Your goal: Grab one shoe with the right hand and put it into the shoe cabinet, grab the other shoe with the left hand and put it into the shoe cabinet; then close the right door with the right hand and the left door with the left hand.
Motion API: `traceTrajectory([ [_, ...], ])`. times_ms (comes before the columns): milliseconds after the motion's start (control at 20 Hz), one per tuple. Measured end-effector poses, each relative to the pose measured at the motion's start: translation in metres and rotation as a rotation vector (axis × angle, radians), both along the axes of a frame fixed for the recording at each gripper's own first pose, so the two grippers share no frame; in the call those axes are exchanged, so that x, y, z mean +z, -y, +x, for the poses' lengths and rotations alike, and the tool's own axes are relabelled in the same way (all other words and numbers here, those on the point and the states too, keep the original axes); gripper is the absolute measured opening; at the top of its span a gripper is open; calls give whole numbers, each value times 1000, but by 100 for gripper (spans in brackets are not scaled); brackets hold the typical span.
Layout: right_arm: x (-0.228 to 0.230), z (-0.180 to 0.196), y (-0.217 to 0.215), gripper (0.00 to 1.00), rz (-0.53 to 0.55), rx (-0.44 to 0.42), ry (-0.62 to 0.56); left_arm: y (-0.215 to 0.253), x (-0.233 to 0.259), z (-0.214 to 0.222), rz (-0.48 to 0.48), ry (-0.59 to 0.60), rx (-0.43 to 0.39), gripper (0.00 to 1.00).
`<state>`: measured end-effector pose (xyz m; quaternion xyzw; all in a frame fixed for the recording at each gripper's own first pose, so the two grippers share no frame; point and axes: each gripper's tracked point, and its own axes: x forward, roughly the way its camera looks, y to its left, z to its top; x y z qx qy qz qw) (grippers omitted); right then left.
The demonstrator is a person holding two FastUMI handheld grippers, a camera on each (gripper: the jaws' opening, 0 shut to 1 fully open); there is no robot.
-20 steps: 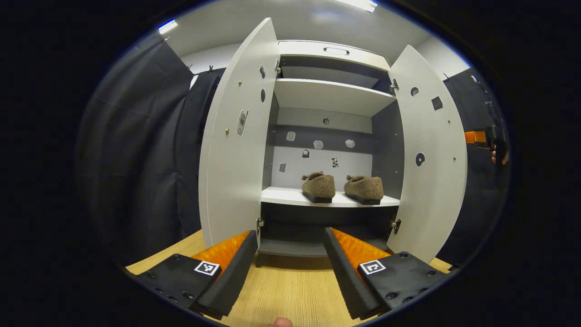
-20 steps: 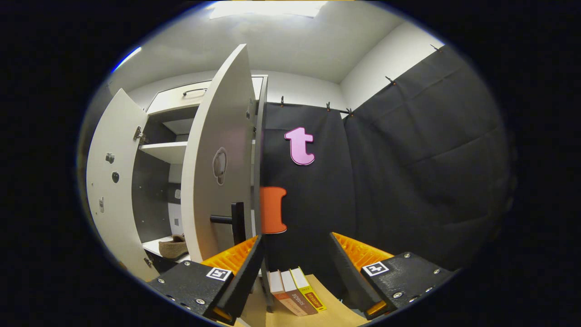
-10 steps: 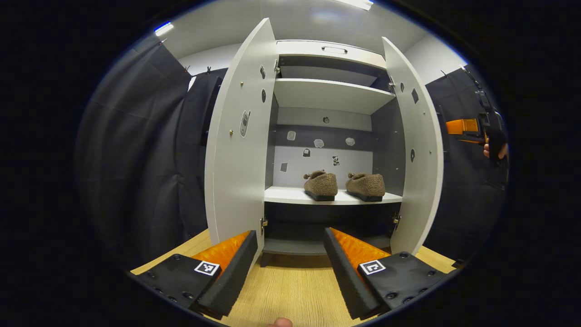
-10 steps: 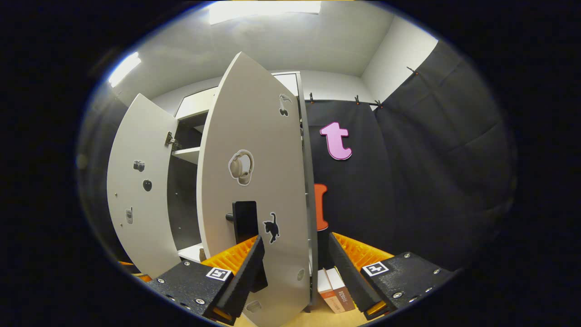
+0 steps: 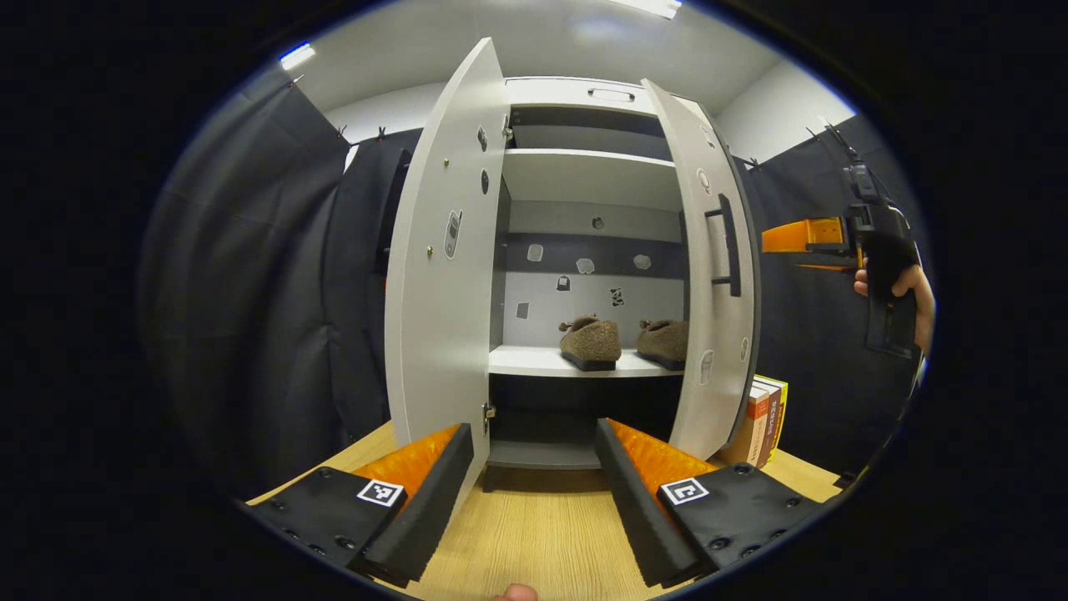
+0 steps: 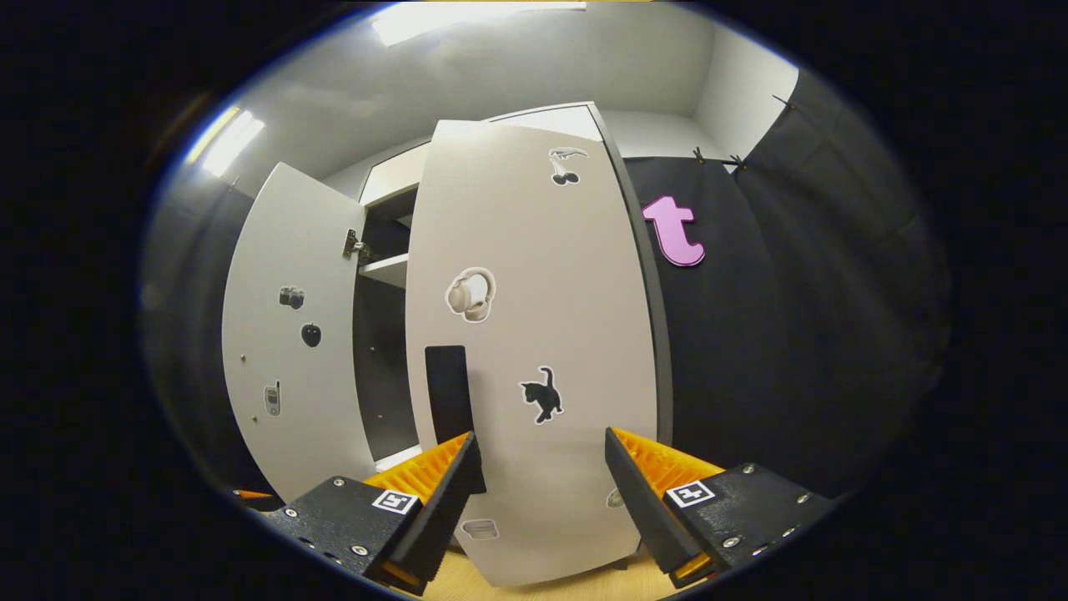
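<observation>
Two brown fuzzy shoes (image 5: 591,340) (image 5: 665,340) sit side by side on the middle shelf of the white shoe cabinet (image 5: 594,171). Its left door (image 5: 438,259) stands wide open. The right door (image 5: 707,267) is half swung in, with its black handle (image 5: 727,246) facing out. My left gripper (image 5: 534,484) is open, low over the wooden floor in front of the cabinet. My right gripper (image 6: 541,480) is open, close against the right door's (image 6: 534,334) outer face near the black handle (image 6: 450,401). In the left gripper view the right gripper (image 5: 813,238) is held by a hand at far right.
Several books (image 5: 763,421) stand on the wooden floor (image 5: 534,534) to the right of the cabinet. Black cloth walls surround the booth. Stickers dot the doors and the cabinet's back panel. A fingertip (image 5: 513,593) shows at the bottom edge.
The right door has swung from wide open to about half closed, with my right gripper following its outer face. The left gripper has hardly moved.
</observation>
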<state>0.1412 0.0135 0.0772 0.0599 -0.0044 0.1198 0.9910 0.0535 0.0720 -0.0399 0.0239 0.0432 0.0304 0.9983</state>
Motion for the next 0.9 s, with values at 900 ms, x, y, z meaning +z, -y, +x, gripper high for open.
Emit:
traceTrajectory([
  [900, -35, 45, -37, 92, -80, -51, -46, -4, 3, -3, -29, 20, 19, 96],
])
